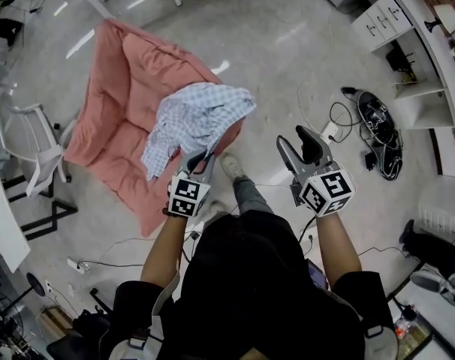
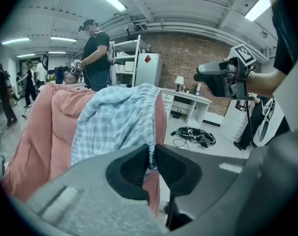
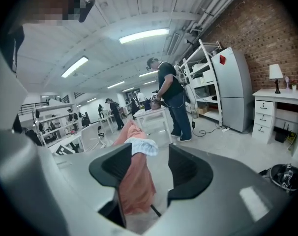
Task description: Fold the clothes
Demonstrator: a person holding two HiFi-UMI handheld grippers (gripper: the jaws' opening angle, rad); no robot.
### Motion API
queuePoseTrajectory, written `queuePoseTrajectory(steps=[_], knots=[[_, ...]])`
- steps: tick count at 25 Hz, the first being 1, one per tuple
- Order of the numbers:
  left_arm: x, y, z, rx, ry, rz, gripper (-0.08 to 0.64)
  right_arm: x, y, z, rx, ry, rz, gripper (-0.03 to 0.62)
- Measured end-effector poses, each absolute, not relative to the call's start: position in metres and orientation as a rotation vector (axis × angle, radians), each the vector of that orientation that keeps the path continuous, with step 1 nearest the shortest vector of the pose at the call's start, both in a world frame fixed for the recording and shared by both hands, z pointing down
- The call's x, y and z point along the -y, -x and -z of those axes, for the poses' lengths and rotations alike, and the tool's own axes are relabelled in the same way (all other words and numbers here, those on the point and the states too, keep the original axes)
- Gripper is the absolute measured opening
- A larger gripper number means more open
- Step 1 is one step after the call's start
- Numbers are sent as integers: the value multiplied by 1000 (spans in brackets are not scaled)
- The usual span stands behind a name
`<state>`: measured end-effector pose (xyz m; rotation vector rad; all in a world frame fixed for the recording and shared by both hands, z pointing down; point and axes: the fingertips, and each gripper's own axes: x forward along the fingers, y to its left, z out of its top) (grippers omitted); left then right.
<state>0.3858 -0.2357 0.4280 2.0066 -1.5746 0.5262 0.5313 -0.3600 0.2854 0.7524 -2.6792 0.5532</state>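
Note:
A blue-and-white checked garment [image 1: 197, 118] lies bunched on a pink quilted cover [image 1: 111, 103]. My left gripper [image 1: 202, 158] is at the garment's near edge. In the left gripper view its jaws [image 2: 151, 157] are shut on the gathered elastic hem of the garment [image 2: 114, 122], with the pink cover [image 2: 50, 132] behind. My right gripper [image 1: 299, 137] hangs in the air to the right of the cover, over the floor, open and empty. In the right gripper view [image 3: 150, 163] the garment [image 3: 141, 145] and the cover [image 3: 134, 181] show far off between the spread jaws.
A tangle of cables and black gear [image 1: 378, 130] lies on the floor at the right, near a white shelf unit [image 1: 423, 58]. A white chair [image 1: 25, 145] stands left of the cover. A power strip [image 1: 79, 265] lies bottom left. People [image 2: 96, 53] stand beyond.

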Motion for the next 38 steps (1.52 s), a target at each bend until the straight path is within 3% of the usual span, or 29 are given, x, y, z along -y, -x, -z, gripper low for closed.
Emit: queuePoseTrajectory(steps=[23,34,38], knots=[[238,-368,-428,1628,-1916,-587,40,410,-439,-372,2539,-333,-854,207],[250,-361,-439,1647,-1852,-575,40,407,-425,-384,2399,-100,-1400,218],[252,-359,-442,1651,-1839,-568,40,403,-419,-378,2387,-20,-1428,161]])
